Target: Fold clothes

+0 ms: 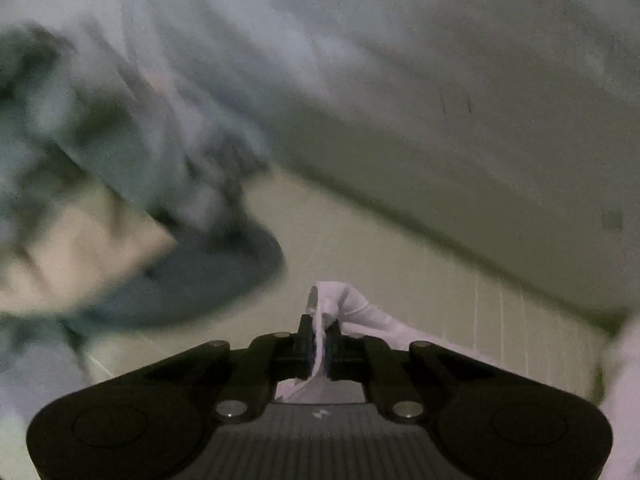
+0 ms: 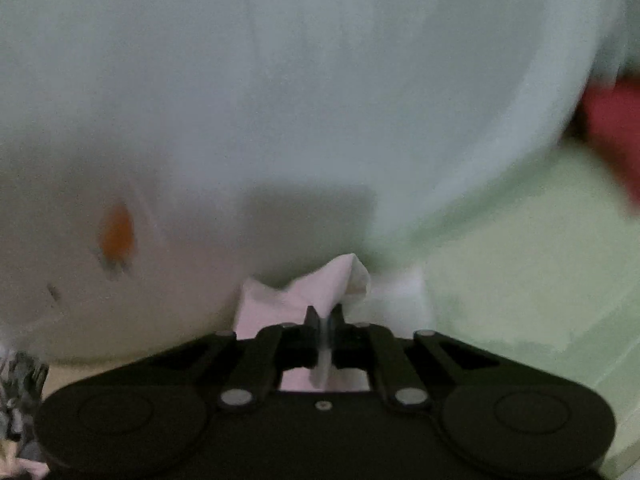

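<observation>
Black tongs [image 1: 320, 330] pinch white cloth [image 1: 340, 300] over a pale green surface [image 1: 400, 248]; a red blur [image 2: 612, 128] sits apart.

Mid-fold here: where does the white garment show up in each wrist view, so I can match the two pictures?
Left wrist: white garment at bottom centre, pinched by the shut left gripper, trailing off to the right.
Right wrist: white garment at bottom centre, bunched above the shut right gripper.
Shared landmark: the pale green surface behind the cloth.

The white cloth [image 1: 356, 312] looked thin, soft and matt. The grippers' bodies were matt black plastic, with shiny metal rivets [image 2: 236, 397] at lower centre.
</observation>
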Motion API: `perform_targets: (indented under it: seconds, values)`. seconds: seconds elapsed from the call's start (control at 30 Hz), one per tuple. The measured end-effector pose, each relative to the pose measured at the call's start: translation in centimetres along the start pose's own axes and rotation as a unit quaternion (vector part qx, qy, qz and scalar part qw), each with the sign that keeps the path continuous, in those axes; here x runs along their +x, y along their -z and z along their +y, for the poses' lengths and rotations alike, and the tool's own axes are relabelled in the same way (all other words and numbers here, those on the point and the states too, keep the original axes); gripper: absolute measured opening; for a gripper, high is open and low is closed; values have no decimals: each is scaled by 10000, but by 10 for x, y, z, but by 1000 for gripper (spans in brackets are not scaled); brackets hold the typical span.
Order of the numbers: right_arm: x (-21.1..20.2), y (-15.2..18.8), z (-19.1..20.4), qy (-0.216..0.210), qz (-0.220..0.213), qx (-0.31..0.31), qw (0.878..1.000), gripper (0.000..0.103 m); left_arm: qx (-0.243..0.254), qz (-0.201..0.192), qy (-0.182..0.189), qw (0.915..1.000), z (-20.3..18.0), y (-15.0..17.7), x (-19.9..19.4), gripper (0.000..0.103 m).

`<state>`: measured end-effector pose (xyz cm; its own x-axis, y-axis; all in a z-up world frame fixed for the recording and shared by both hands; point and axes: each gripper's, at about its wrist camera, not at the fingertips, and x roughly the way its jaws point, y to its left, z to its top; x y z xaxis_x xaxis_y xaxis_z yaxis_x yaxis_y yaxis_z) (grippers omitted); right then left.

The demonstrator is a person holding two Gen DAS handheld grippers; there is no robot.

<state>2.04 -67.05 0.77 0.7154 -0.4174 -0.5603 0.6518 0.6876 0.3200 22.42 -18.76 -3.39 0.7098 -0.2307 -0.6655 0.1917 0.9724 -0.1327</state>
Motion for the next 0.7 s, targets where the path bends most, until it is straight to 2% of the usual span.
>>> perform_targets:
  seconds: [0.07, 0.17, 0.2, 0.23, 0.3, 0.33, 0.37, 0.4, 0.43, 0.47, 0.53, 0.57, 0.67, 0.7]
  values:
    - [-49, -25, -6, 152, -772, -171, 9968, 5, -215, -587, -186, 9979, 12, -14, -23, 6]
    - [-120, -50, -21, 561, -1835, -369, 9807, 5, -555, -1105, -419, 9914, 26, -27, -32, 7]
    - [-135, -52, -28, 750, -2068, -393, 9747, 5, -639, -974, -571, 9916, 28, -30, -25, 11]
    - [-141, -51, -35, 919, -2121, -428, 9720, 5, -690, -755, -631, 9928, 28, -31, -16, 14]
    - [-135, -41, -49, 1314, -1931, -591, 9705, 6, -789, -337, -719, 9937, 27, -30, -3, 33]
    - [-125, -32, -55, 1617, -1672, -712, 9700, 7, -813, -241, -689, 9940, 26, -26, -4, 38]
    - [-115, -21, -60, 1870, -1331, -831, 9698, 11, -825, -170, -630, 9945, 26, -21, -8, 53]
    - [-106, -7, -65, 2085, -953, -908, 9691, 17, -803, -158, -638, 9946, 28, -14, -14, 75]
    - [-100, 6, -69, 2234, -624, -936, 9682, 32, -780, -149, -648, 9947, 30, -7, -20, 83]
    - [-101, 20, -72, 2228, -422, -848, 9703, 36, -700, -142, -757, 9946, 35, 4, -30, 88]
    - [-102, 48, -79, 2212, -19, -669, 9729, 43, -531, -35, -1019, 9934, 46, 23, -49, 88]
    - [-104, 62, -82, 2185, 159, -587, 9739, 50, -577, 98, -1181, 9913, 55, 35, -57, 88]
    - [-116, 97, -81, 1999, 468, -482, 9775, 58, -726, 499, -1665, 9821, 81, 70, -79, 89]
    - [-121, 107, -79, 1949, 549, -488, 9781, 60, -863, 634, -1709, 9794, 90, 81, -82, 89]
